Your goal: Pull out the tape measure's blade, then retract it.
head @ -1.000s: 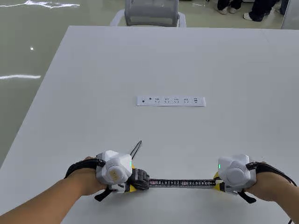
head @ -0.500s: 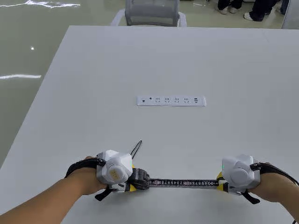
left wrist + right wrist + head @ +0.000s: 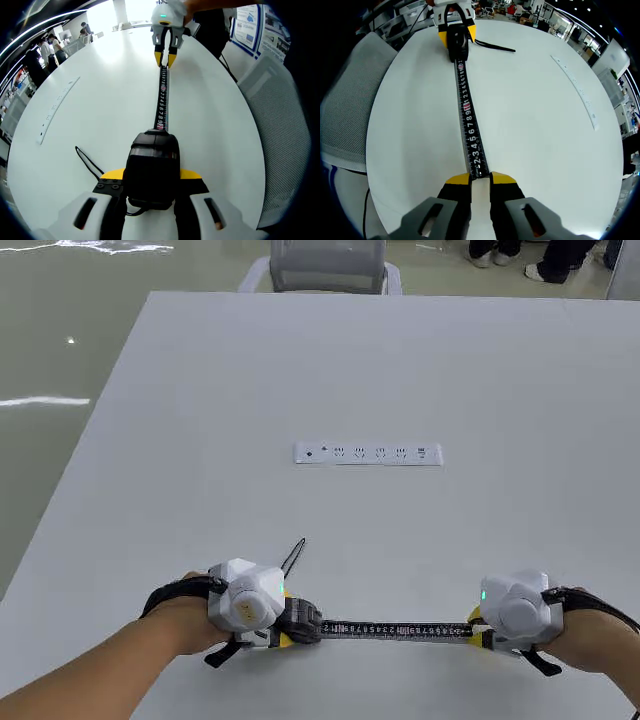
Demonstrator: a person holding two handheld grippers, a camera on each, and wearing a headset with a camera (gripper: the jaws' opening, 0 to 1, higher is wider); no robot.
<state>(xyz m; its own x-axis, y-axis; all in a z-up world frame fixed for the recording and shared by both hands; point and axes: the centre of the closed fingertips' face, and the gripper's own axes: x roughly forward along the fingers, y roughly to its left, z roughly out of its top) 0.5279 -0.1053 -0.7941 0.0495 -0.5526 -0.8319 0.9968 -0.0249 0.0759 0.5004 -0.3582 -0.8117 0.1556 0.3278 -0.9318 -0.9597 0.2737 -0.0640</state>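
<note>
1. Jaws of the left gripper [image 3: 152, 174] are closed narrow around the black tape measure case [image 3: 151, 170], one yellow tip on each side of it.
2. Jaws of the right gripper [image 3: 480, 179] are nearly together, pinching the free end of the blade [image 3: 467, 115] between the yellow tips.
3. In the head view the case sits at the near edge of the white table [image 3: 200, 420], left of centre, resting on the surface in the left gripper's hold.
4. Blade is pulled out and runs straight from the mouth of the case to the right gripper, low over the table and parallel to the near edge; I cannot tell whether it touches the surface.
5. Blade is black with white numbers and one red mark about halfway along, seen in the right gripper view.
6. Grippers are well apart, facing each other along the blade, each held in one of the person's hands.
7. Thin black strap [image 3: 292, 556] runs from the case and lies on the table just beyond the left gripper.
8. White power strip [image 3: 368, 454] lies flat near the middle of the table, well apart from the tape measure.
9. Grey mesh chair [image 3: 325, 265] stands at the far edge of the table.
</note>
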